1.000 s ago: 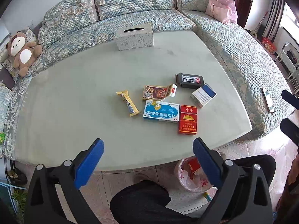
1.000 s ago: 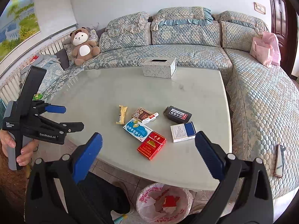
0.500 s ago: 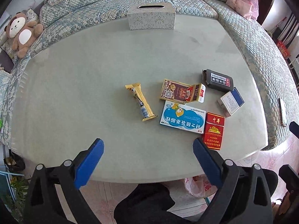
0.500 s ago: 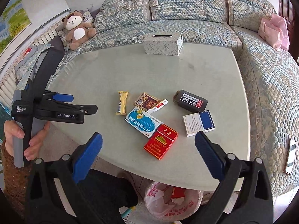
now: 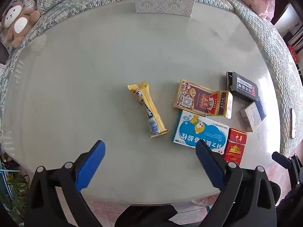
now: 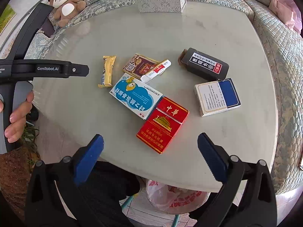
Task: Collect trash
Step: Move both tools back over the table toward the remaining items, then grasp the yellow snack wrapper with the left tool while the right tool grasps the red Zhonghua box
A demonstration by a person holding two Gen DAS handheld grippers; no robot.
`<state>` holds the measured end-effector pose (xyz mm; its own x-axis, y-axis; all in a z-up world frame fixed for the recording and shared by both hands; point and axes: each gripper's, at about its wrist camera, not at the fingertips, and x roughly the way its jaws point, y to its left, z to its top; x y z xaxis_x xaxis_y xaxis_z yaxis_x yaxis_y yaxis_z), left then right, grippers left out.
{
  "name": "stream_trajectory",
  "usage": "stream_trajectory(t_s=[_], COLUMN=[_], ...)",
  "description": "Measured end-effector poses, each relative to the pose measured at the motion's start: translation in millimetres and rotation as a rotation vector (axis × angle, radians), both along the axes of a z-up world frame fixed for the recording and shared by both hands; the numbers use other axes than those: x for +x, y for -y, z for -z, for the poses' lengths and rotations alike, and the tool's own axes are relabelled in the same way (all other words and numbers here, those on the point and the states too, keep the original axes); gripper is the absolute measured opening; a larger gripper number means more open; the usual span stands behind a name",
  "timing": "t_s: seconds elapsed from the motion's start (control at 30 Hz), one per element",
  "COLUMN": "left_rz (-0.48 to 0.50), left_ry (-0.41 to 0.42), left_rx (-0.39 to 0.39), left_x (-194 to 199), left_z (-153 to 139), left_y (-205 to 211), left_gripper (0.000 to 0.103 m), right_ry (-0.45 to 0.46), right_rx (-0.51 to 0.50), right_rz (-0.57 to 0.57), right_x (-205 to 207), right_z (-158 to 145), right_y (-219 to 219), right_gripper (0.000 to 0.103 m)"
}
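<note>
Litter lies toward the near right edge of the table [image 5: 94, 66] below our left gripper [image 5: 149, 157], whose jaws are spread and empty: a gold snack wrapper [image 5: 148, 109], a blue medicine box [image 5: 200, 128] and a red cigarette pack [image 5: 234, 145]. From our right gripper [image 6: 150, 147], also spread and empty, we see the red cigarette pack [image 6: 162, 124] nearest, and a trash bag [image 6: 170, 196] under the table's near edge.

Pale green glass-topped table [image 5: 94, 60], rounded edge, glare patches from daylight at right. Wrapped on far and right sides by quilted blue-green sofa [image 6: 280, 53]; teddy bear [image 6: 65, 5] on left cushions, patterned tissue box [image 5: 164, 1] at table's far edge, pink bag [image 5: 262, 0] on sofa right. Pink tiled floor [image 5: 189, 211] below.
</note>
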<state>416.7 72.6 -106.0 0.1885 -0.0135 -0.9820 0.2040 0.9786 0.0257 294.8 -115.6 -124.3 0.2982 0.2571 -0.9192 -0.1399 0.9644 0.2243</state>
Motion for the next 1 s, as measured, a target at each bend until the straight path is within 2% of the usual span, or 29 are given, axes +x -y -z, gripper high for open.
stream_trajectory(t_s=[0.13, 0.27, 0.63, 0.77, 0.93, 1.0], left_rz=[-0.019, -0.046, -0.085, -0.081, -0.101, -0.105], left_ry=[-0.010, -0.041, -0.081, -0.114, -0.139, -0.156], left_rx=[0.016, -0.006, -0.014, -0.007, -0.024, -0.028], left_x=[12.8, 24.7, 48.9, 54.8, 61.2, 63.6], left_z=[19.4, 37.7, 72.4, 83.4, 93.8, 98.1], left_y=[-2.2, -6.6, -12.6, -14.1, -19.9, -22.6], left_gripper=[0.094, 0.094, 0.093, 0.082, 0.076, 0.069], right_ry=[-0.057, -0.104, -0.166, -0.151, -0.121, -0.103], right_rx=[-0.002, -0.009, -0.051, -0.061, -0.097, -0.136], right_rz=[-0.010, -0.011, 0.030, 0.027, 0.016, 0.000], right_x=[7.7, 14.7, 33.9, 35.7, 39.0, 36.2], right_z=[23.9, 44.9, 75.8, 79.9, 80.0, 78.7], right_y=[-6.7, -11.8, -11.9, -12.7, -13.5, -17.4], right_gripper=[0.097, 0.097, 0.097, 0.097, 0.097, 0.094])
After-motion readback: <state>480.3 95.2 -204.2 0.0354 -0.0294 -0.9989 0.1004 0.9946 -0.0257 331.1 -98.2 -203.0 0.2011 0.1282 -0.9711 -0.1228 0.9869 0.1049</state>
